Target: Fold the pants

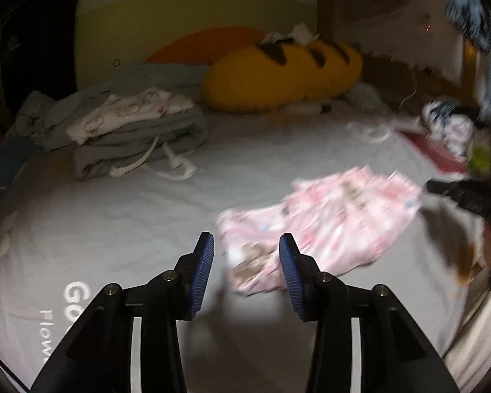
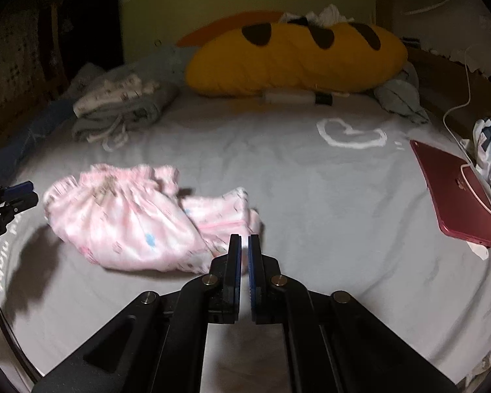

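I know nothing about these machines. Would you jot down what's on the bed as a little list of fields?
surface: grey bedsheet with a white heart print
garment being folded: pink patterned pants, lying crumpled on the sheet
left tongs: open, nothing between the pads, pants just beyond
right tongs: shut; whether they pinch the pants' edge is unclear
finished pile: folded grey and white clothes, far left
pillow: yellow bread-shaped cushion at the head
other: red tablet on a white cable, right edge
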`<state>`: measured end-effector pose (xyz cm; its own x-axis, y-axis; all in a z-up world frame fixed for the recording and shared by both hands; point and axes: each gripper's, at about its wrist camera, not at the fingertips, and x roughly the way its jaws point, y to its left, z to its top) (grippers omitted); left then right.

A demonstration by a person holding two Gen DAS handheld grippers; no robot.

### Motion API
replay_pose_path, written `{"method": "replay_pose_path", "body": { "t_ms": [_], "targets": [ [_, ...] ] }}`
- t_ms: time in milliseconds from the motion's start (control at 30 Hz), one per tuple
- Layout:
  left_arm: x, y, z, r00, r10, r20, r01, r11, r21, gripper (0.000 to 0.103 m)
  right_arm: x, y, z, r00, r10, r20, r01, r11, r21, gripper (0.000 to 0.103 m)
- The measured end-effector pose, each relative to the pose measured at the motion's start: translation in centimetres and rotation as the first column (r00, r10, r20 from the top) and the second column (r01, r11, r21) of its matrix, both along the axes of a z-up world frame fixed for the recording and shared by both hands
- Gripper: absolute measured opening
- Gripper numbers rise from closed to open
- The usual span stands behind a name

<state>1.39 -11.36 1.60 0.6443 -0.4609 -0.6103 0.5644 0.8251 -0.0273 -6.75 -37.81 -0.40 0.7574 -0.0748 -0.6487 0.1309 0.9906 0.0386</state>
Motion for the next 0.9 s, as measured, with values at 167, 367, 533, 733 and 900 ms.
{"method": "replay_pose_path", "body": {
  "t_ms": [167,367,533,733,900],
  "targets": [
    [-0.5,-2.8,0.2,0.996,-0.093,0.001,0.093,0.994,-0.059,0.033,1.4,2.2,1.1,0.995,0.087,0.044,-0.089,0.995,0.051,0.002],
    [1.2,-6.5,-1.1,0.996,-0.086,-0.003,0.086,0.996,-0.006,0.029,4.3,4.9,1.4,0.988,0.140,0.067,-0.145,0.986,0.077,0.002],
    [3.6,-6.7,-2.2,0.997,-0.048,-0.056,0.047,0.998,-0.033,0.029,7.6,5.7,0.6,0.988,0.146,0.055,-0.152,0.980,0.129,0.002],
    [5.5,-7.4,-4.9,0.991,-0.031,-0.129,0.029,0.999,-0.015,0.032,10.3,6.2,-3.9,0.984,0.145,-0.107,-0.132,0.983,0.125,0.002],
    [5.6,-7.2,-5.8,0.989,-0.036,-0.145,0.033,0.999,-0.024,0.032,10.2,6.3,-4.7,0.981,0.173,-0.093,-0.163,0.981,0.103,0.002]
  ]
}}
